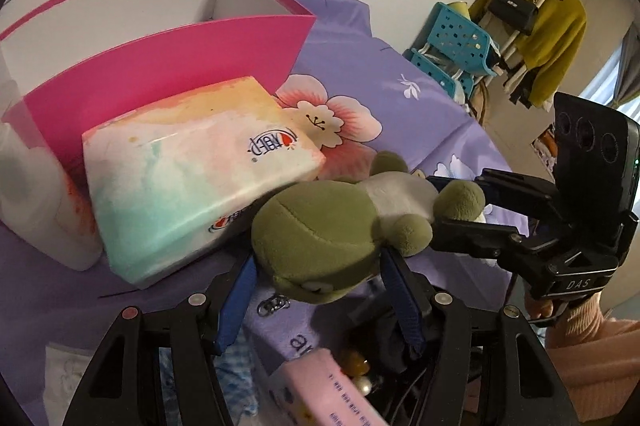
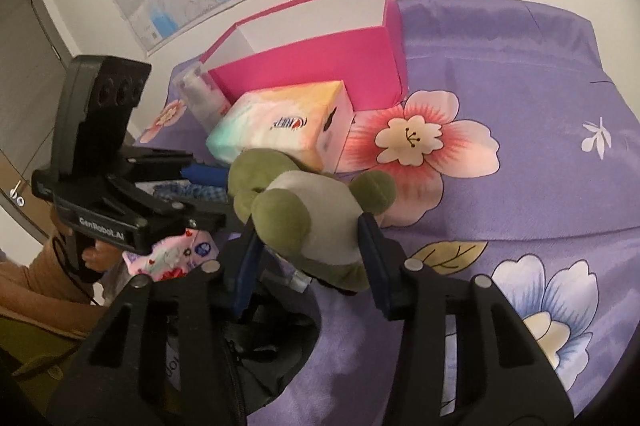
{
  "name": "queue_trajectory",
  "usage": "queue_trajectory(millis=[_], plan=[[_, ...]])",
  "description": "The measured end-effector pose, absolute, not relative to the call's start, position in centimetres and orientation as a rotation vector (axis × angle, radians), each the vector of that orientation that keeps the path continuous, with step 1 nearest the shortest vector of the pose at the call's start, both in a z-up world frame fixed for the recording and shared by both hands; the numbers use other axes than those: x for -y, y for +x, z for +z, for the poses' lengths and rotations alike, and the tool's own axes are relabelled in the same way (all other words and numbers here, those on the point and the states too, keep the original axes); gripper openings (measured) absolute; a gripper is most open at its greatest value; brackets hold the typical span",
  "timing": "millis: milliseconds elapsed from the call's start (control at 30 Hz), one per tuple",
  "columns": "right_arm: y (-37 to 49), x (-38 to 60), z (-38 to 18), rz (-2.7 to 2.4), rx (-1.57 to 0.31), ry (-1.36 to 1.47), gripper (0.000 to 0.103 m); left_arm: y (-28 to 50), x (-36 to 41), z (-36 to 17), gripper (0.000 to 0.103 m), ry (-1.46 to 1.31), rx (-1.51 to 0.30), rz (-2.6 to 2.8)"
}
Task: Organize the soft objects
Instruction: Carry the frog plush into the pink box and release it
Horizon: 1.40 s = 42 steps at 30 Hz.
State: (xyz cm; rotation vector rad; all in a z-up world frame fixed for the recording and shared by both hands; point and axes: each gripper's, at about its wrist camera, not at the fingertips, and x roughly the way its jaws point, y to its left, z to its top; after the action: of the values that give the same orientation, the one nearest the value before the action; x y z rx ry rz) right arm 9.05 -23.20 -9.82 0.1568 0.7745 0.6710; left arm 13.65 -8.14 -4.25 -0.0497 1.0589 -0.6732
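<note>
Left wrist view, left to right:

- White wrapped pack [image 1: 36, 202]: far left of the left gripper [image 1: 318, 258], lying on the purple floral bedspread [image 1: 420, 106], touching the pink box.
- Pink box [image 1: 160, 66]: ahead and left of the fingers, open-topped, white inside.
- Pastel tissue pack [image 1: 192, 162]: just ahead-left of the fingers, leaning on the box's front wall.
- Plush frog [image 1: 312, 226]: green and white, head between the left gripper's blue pads, pinched from both sides, body stretching away to the right.
- Pink packet [image 1: 320, 386]: under the gripper, low in the view, partly hidden.
- Right gripper [image 1: 456, 204]: to the right, closed on the frog's lower body, a green leg between its fingers.
- Pink sleeve [image 1: 592, 346]: behind that gripper.
- Teal chair [image 1: 456, 42] and rack of yellow garments [image 1: 540, 26]: far ahead-right.

Right wrist view, left to right:

- Left gripper [image 2: 196, 194]: to the left, at the frog's head.
- Right gripper [image 2: 307, 222]: pads pressed on the frog's [image 2: 320, 218] white belly and green arm.
- Dark bag [image 2: 260, 326]: directly beneath the fingers.
</note>
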Motion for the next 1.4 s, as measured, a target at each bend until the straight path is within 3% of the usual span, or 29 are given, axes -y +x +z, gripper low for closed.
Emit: queue_trajectory(millis=[400, 767, 1400], plan=[[8.3, 23.7, -4.7, 0.730, -0.629, 0.140, 0.049, 11.2, 7.1, 2.1, 0.063, -0.036, -0.877, -0.632], [12.5, 22.1, 0.6, 0.793, -0.503, 0.103, 0.049, 14.2, 4.8, 6.9, 0.063, -0.050, -0.768, -0.526], [23.8, 20.2, 0.1, 0.811, -0.569, 0.160, 0.048, 23.0, 3.4, 4.6, 0.063, -0.131, -0.870, -0.346]])
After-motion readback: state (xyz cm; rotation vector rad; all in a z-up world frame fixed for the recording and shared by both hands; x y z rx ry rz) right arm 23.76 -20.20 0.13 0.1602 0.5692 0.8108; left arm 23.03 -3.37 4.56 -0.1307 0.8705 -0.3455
